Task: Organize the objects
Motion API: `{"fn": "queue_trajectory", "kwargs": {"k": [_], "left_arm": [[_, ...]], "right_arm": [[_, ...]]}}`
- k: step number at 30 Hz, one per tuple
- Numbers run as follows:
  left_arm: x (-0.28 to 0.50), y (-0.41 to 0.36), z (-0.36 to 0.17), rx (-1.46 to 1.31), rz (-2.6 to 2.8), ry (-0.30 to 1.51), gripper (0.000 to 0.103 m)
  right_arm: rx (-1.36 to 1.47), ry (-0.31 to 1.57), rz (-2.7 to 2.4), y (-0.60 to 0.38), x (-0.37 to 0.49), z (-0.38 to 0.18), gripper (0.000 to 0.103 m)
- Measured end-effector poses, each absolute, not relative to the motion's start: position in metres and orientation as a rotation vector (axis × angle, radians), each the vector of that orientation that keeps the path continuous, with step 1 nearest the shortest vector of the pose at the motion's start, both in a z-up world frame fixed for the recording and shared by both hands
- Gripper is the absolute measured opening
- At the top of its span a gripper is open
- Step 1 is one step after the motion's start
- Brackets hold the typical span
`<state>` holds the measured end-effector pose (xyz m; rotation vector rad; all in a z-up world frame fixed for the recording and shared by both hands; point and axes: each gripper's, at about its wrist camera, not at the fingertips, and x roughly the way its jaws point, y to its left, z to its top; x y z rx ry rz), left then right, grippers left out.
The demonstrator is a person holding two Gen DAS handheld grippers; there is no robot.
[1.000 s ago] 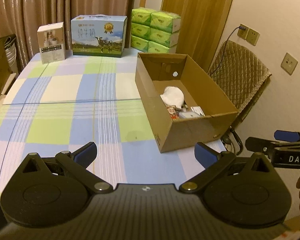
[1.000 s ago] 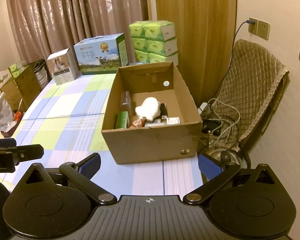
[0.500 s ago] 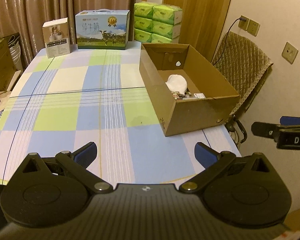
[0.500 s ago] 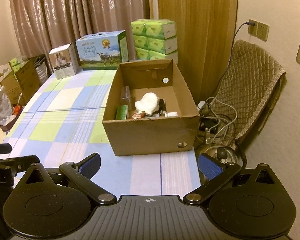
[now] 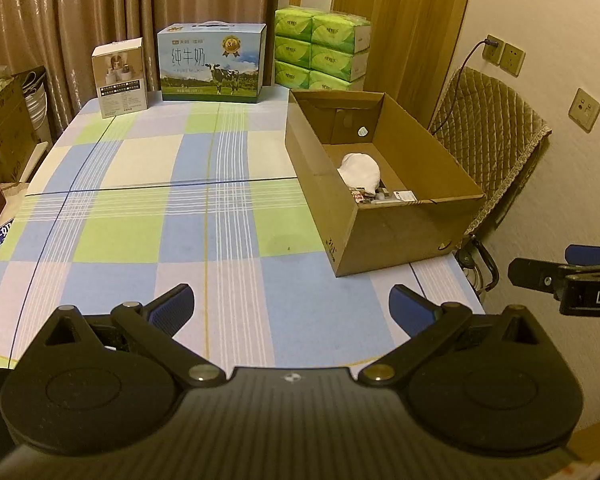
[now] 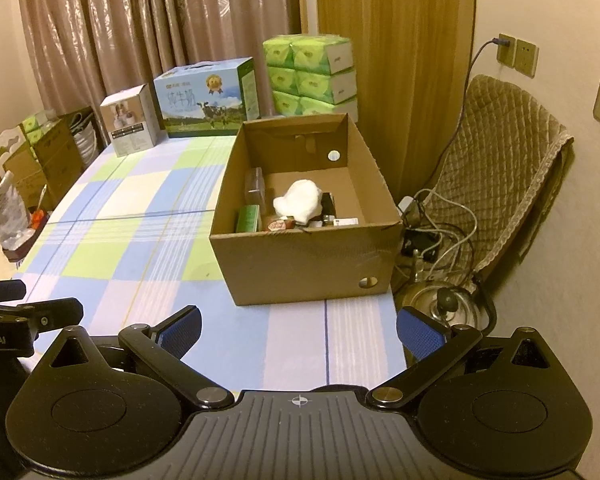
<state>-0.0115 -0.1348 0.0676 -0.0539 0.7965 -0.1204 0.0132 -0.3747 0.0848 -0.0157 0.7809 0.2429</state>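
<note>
Both grippers [image 5: 290,304] [image 6: 298,326] gape (empty) over table edge [image 5: 466,280], seemingly clear of box [image 6: 300,268].

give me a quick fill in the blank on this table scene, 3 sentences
1. The white cloth lies inside the ____ box.
2. The milk carton printed with a ____ stands at the table's far end.
3. Both the left gripper and right gripper have their jaws ____.

Missing words: cardboard; cow; open

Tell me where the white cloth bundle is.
The white cloth bundle lies inside the open cardboard box at the table's right edge, beside a green packet.
</note>
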Motion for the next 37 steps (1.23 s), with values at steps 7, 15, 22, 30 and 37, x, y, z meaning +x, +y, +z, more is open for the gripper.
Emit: {"fn": "queue_trajectory", "kwargs": {"k": [7, 15, 22, 30, 37], "left_arm": [[-0.0114, -0.1367, 0.0669, -0.057, -0.121, 0.796, 0.102], [-0.0108, -0.1371, 0.0670, -0.060, -0.120, 0.798, 0.102], [-0.0104, -0.1371, 0.0660, -0.065, -0.119, 0.800, 0.102], [-0.0099, -0.1373, 0.0647, -0.071, -0.121, 0.802, 0.102], [-0.0114, -0.1368, 0.0616, -0.097, -0.144, 0.798, 0.102]], "right_arm": [[-0.018, 0.780, 0.240, -0.3754, 0.0134, 0.0850, 0.101], [-0.017, 0.779, 0.240, -0.3750, 0.0133, 0.0851, 0.101], [-0.018, 0.783, 0.241, -0.3752, 0.0127, 0.0833, 0.101], [-0.019, 0.784, 0.239, -0.3747, 0.0118, 0.0820, 0.101], [-0.017, 0.788, 0.240, -0.3747, 0.0102, 0.0788, 0.101]]}}
